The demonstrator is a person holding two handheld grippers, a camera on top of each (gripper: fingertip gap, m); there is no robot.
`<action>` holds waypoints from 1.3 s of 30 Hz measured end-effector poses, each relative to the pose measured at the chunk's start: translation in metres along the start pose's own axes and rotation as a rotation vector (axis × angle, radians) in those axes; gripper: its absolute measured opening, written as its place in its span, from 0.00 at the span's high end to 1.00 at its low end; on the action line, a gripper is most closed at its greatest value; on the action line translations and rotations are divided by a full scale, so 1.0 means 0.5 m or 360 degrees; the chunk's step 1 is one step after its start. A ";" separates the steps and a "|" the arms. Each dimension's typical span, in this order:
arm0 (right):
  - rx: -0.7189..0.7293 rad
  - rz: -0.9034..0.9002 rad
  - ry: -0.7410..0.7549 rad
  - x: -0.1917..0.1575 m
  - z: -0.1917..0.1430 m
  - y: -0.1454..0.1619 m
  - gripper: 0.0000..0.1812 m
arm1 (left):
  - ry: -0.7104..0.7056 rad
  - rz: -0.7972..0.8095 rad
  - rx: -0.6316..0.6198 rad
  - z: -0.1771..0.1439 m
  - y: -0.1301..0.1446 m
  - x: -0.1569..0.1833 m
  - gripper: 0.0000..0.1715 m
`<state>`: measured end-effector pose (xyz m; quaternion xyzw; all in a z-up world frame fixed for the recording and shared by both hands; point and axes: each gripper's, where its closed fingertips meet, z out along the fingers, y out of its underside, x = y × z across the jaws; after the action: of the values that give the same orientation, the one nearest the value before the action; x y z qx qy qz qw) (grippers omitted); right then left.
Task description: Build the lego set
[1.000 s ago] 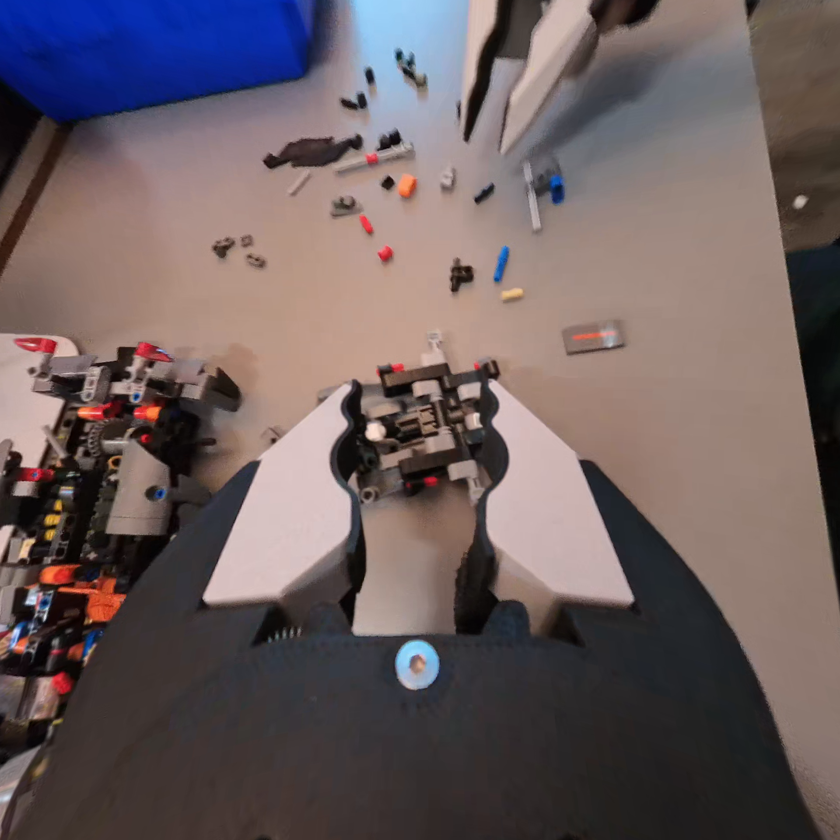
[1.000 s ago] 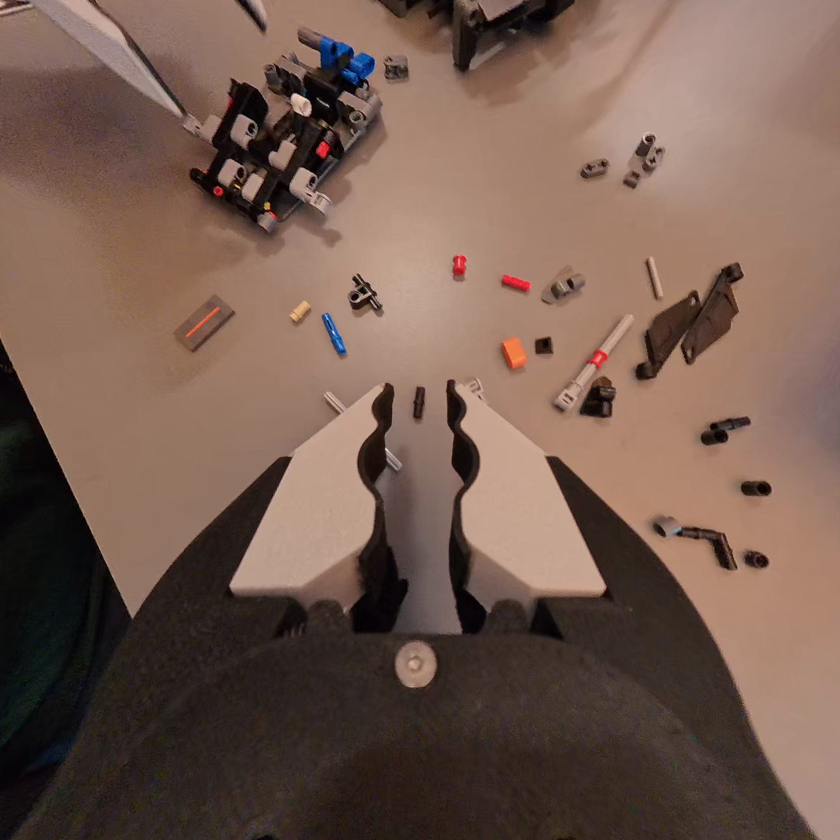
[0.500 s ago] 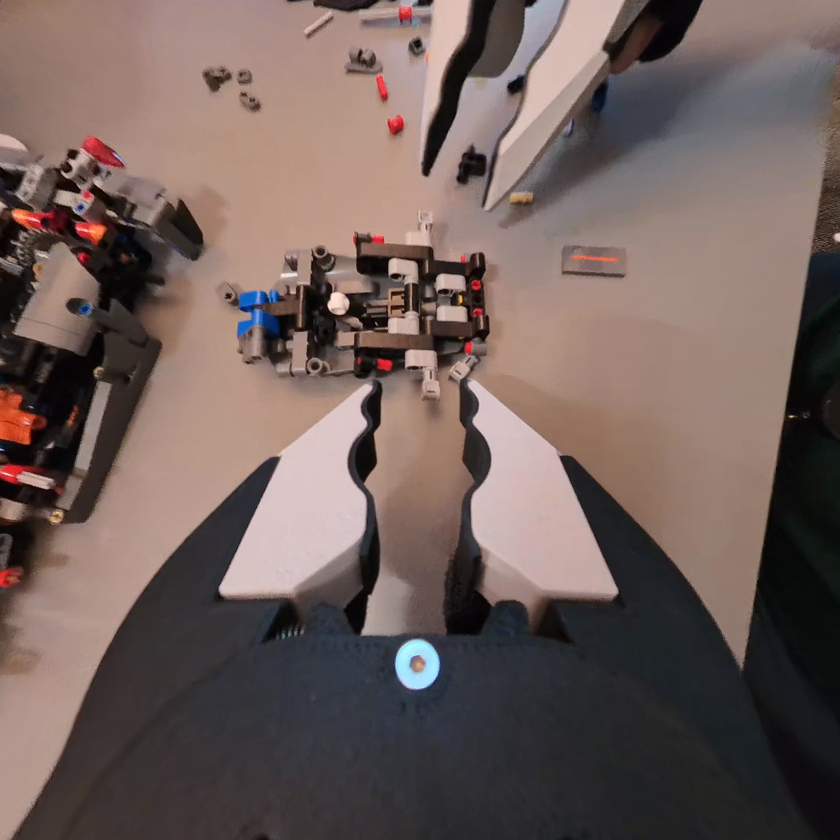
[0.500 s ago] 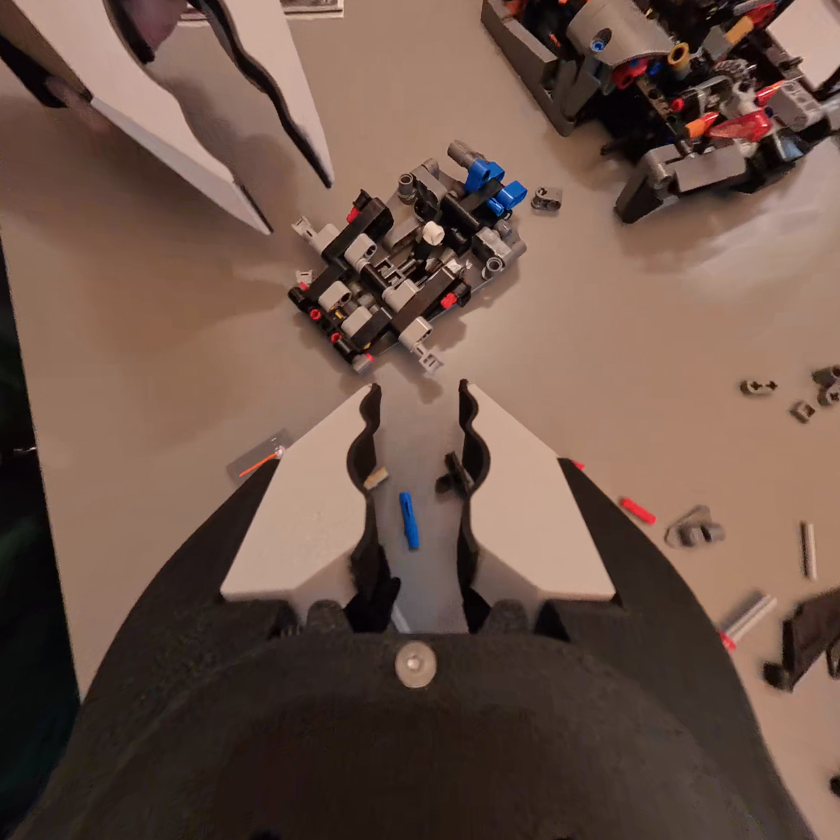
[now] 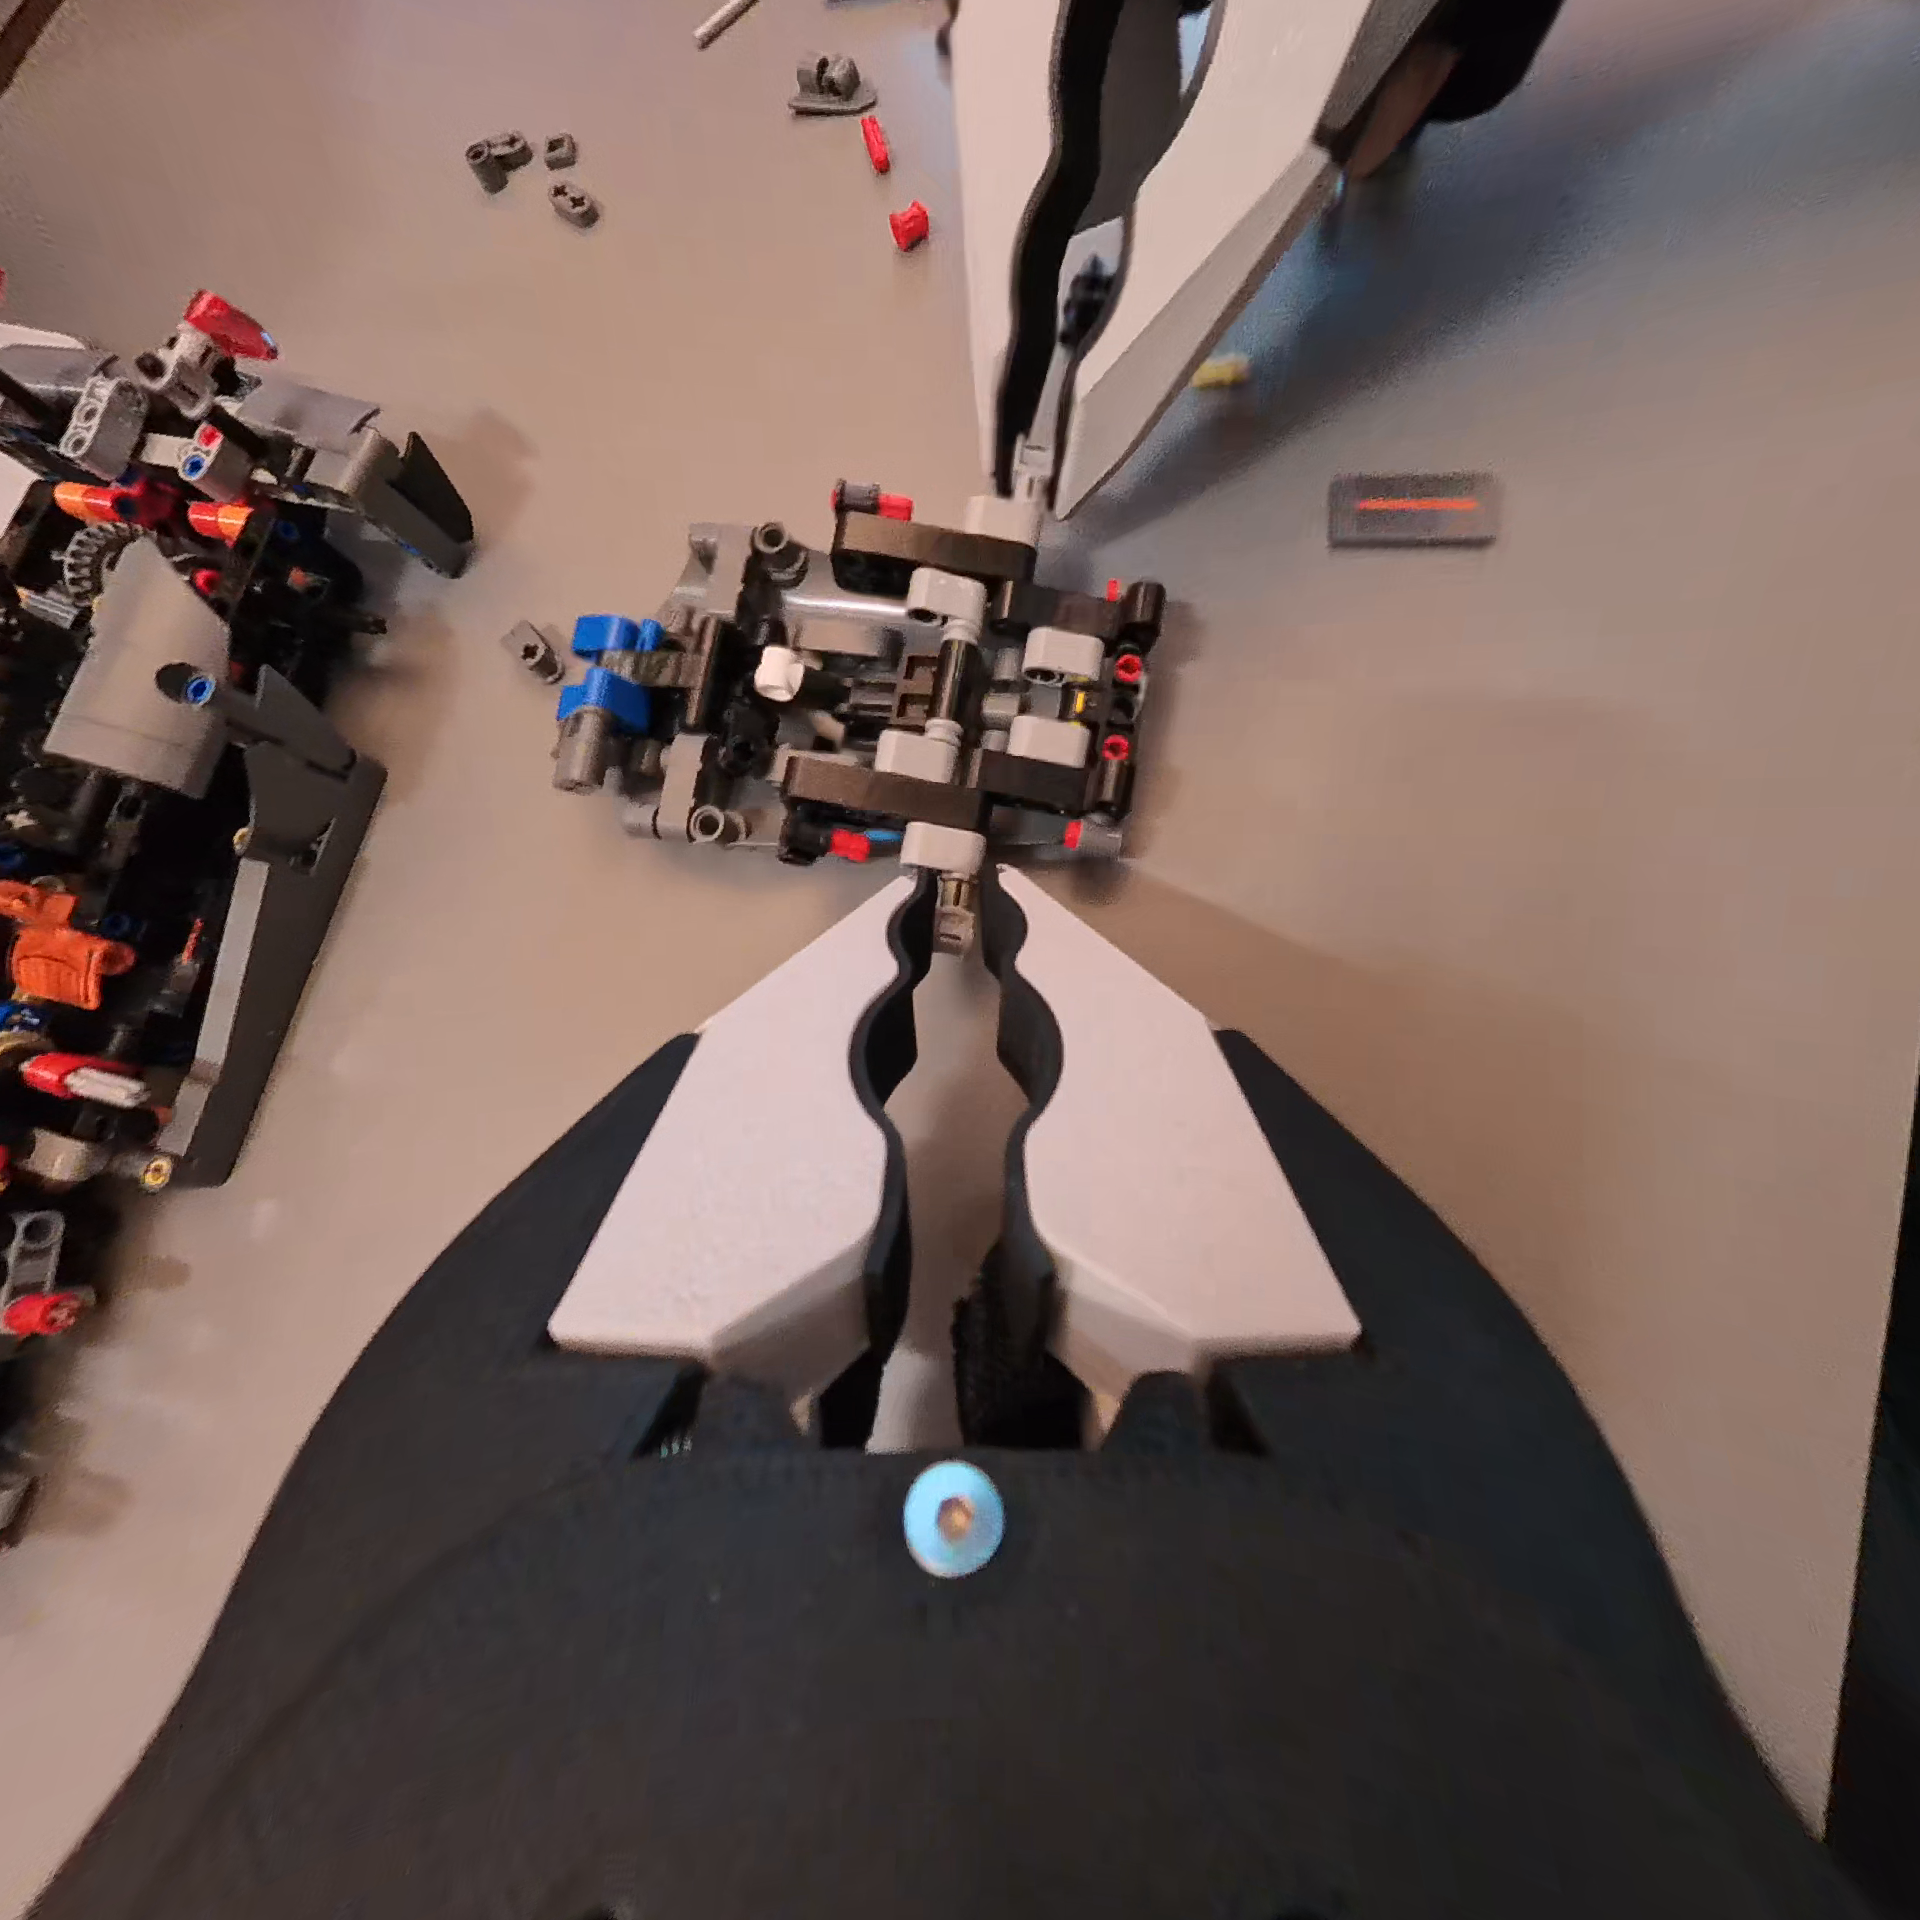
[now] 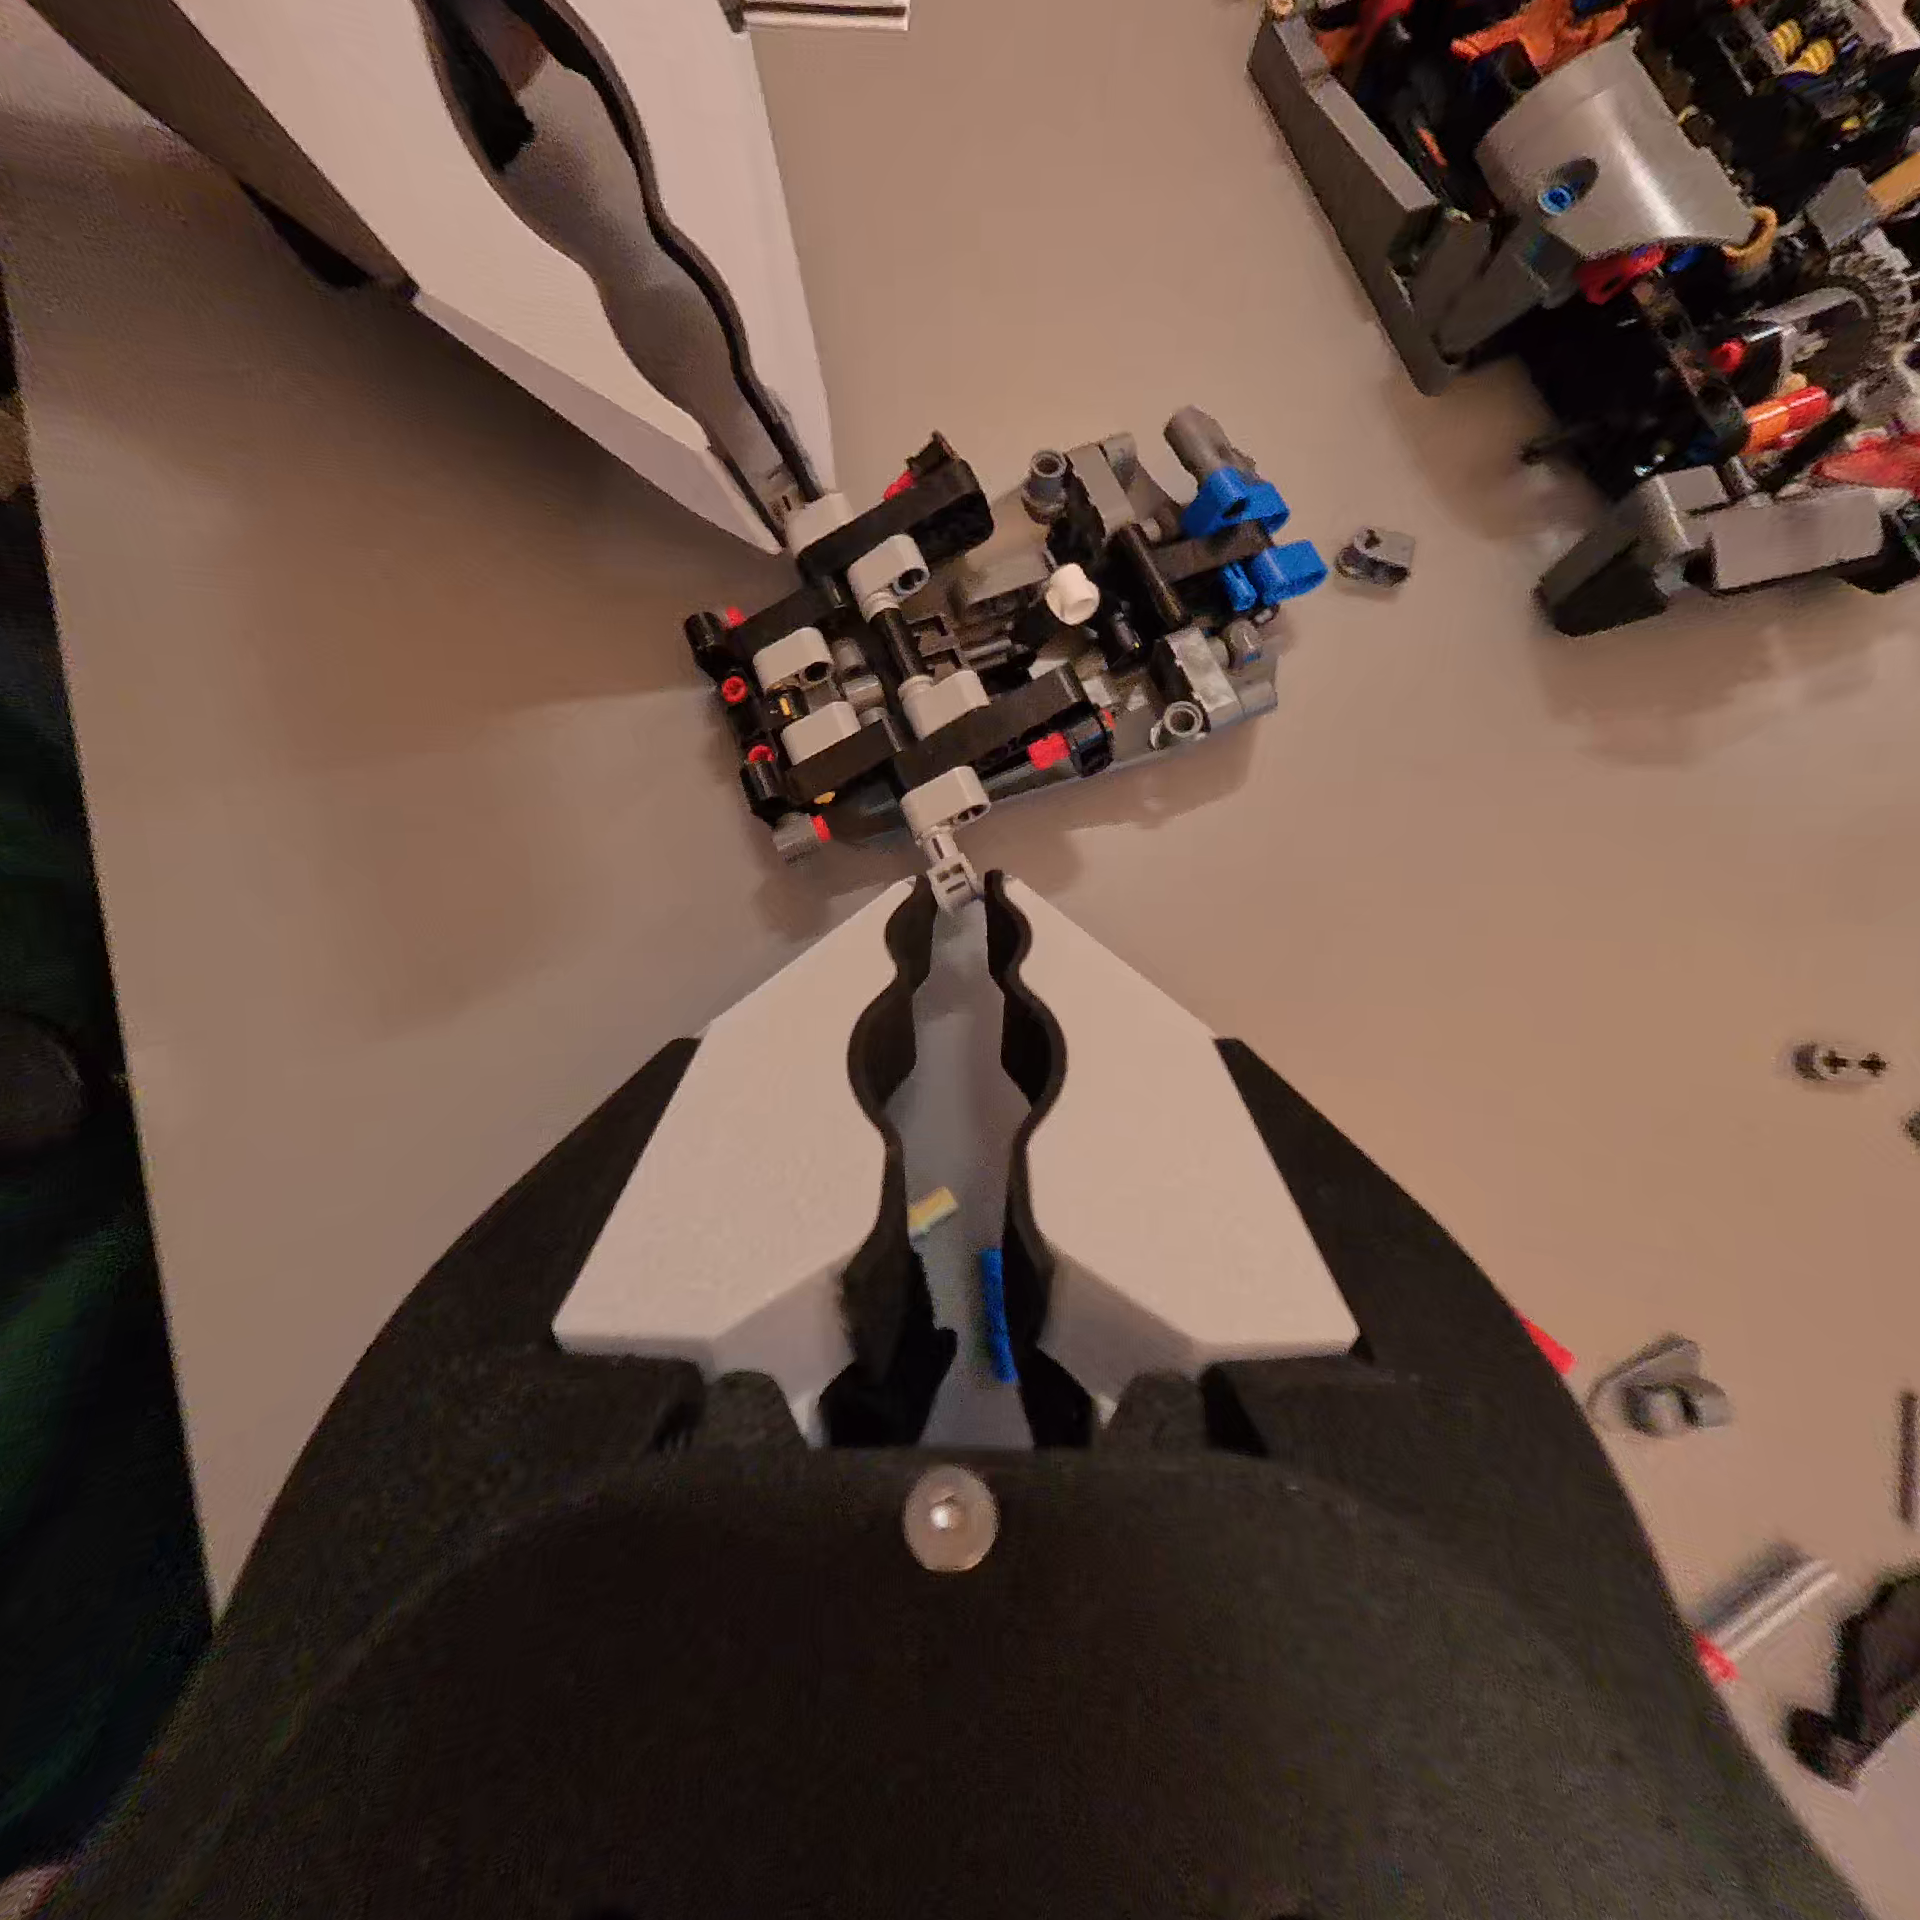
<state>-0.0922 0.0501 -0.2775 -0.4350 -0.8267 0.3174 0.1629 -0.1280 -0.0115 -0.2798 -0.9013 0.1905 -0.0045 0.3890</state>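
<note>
The left claw (image 5: 954, 896) is nearly closed, its grey fingertips pinched on the pale grey axle stub (image 5: 954, 914) that sticks out of the near side of the small black-and-grey lego sub-assembly (image 5: 883, 686). In the right wrist view the right claw (image 6: 954, 891) is likewise narrowed to a slit, gripping the grey pin end (image 6: 952, 878) on the opposite side of the same build. Each claw shows in the other's view, coming in from the far side with its tips at the assembly's grey connector.

The sub-assembly lies flat on the grey surface (image 5: 1455, 831), between the two claws. It is a frame of black beams with light grey connectors, red pins, a white knob near the middle and two blue pieces at one end.

Between the right claw's fingers, a tan pin (image 6: 931, 1211) and a blue pin (image 6: 995, 1311) lie on the surface below, partly hidden.

Farther off, a large multicoloured lego model (image 5: 156, 727) is cut off by the left view's edge. A dark grey flat tile with an orange stripe (image 5: 1413, 507) lies apart, and small loose pieces (image 5: 530, 166) are scattered beyond, blurred.
</note>
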 end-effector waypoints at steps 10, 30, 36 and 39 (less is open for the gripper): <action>0.0095 0.0108 -0.0009 -0.089 0.032 -0.075 0.97 | 0.0013 0.0038 0.0041 -0.067 0.043 -0.042 0.94; 0.0160 0.0135 -0.0058 -0.099 0.031 -0.067 0.85 | -0.0099 -0.0124 0.0009 -0.115 0.091 -0.098 0.77; 0.0152 0.0252 -0.0032 -0.028 0.024 -0.049 0.81 | -0.0136 -0.0346 0.0025 -0.129 0.085 -0.045 0.69; 0.0142 0.0245 -0.0049 -0.017 0.045 -0.059 0.81 | -0.0200 -0.0418 -0.0059 -0.107 0.099 -0.025 0.62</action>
<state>-0.1179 0.0220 -0.2746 -0.4846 -0.7783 0.3722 0.1445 -0.1647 -0.0756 -0.2754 -0.9241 0.0462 0.0048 0.3794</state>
